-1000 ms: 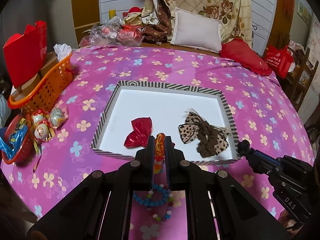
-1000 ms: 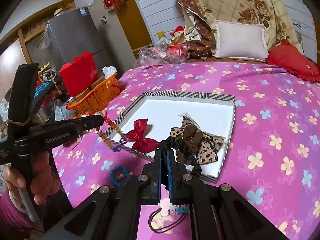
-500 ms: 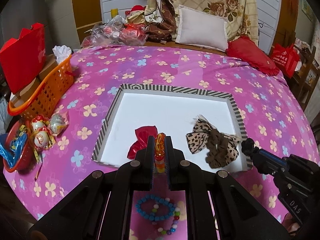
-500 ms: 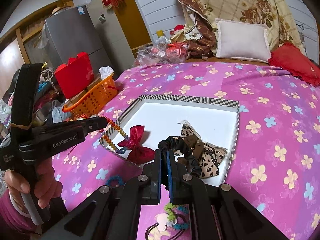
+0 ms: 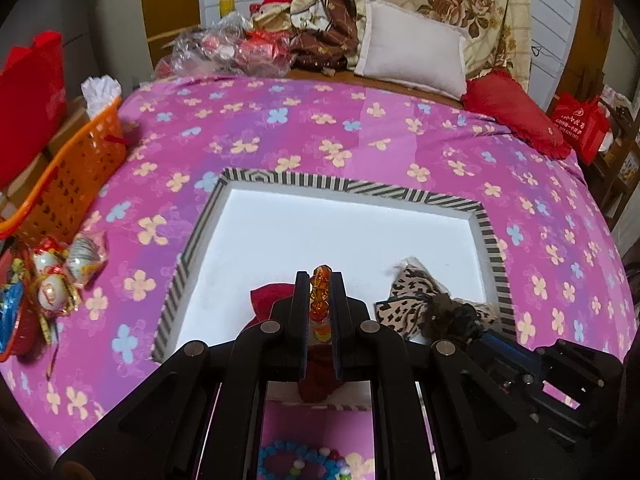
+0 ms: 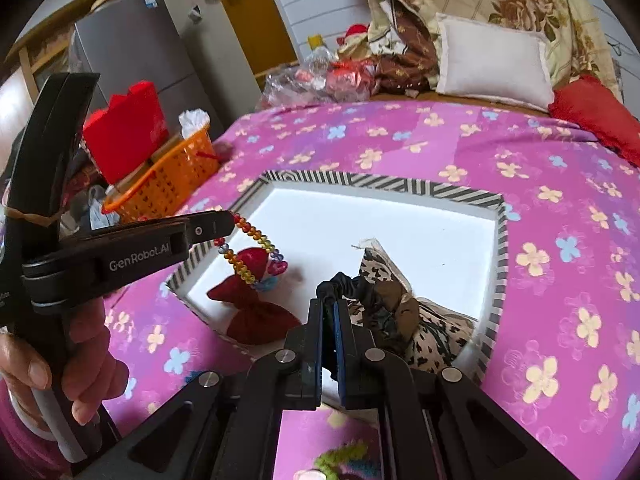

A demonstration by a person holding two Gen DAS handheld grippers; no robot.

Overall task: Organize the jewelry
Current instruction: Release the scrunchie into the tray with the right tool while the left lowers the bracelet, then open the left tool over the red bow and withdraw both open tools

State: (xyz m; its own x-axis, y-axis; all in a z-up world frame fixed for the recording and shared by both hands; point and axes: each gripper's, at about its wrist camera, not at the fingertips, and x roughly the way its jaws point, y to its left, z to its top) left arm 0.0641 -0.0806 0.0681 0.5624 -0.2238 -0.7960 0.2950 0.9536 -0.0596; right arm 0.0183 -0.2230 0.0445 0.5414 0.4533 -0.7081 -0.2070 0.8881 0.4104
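- Bedspread (image 5: 360,128): pink, with a flower print; it covered the bed and bore the striped tray, the landmark for every entry below.
- Striped tray (image 5: 352,187): a shallow, white-floored box with a black-and-white striped rim, lying flat on the bedspread.
- White pillow (image 5: 412,52): well beyond the tray's far rim, at the head of the bed; a red cushion (image 5: 516,112) lay past the tray's far right corner.
- Orange basket (image 5: 68,176): well apart from the tray, off its left side at the edge of the bed.
- Leopard bow (image 6: 424,332): inside the tray, at its near right corner.
- Red bow (image 6: 252,312): inside the tray, against its near left rim.
- Left gripper (image 5: 320,300): above the tray's near rim, jaws narrowed onto a bead strand.
- Right gripper (image 6: 328,320): above the tray's near rim, over the leopard bow, jaws pressed together on a black scrunchie.
- Bead strand (image 6: 250,250): amber and rainbow beads looped from the left gripper's tips, hanging inside the tray above the red bow.
- Black scrunchie (image 6: 340,282): pinched in the right gripper, bunched over the leopard bow within the tray.
- Blue bead bracelet (image 5: 276,456): on the bedspread, outside the tray's near rim.
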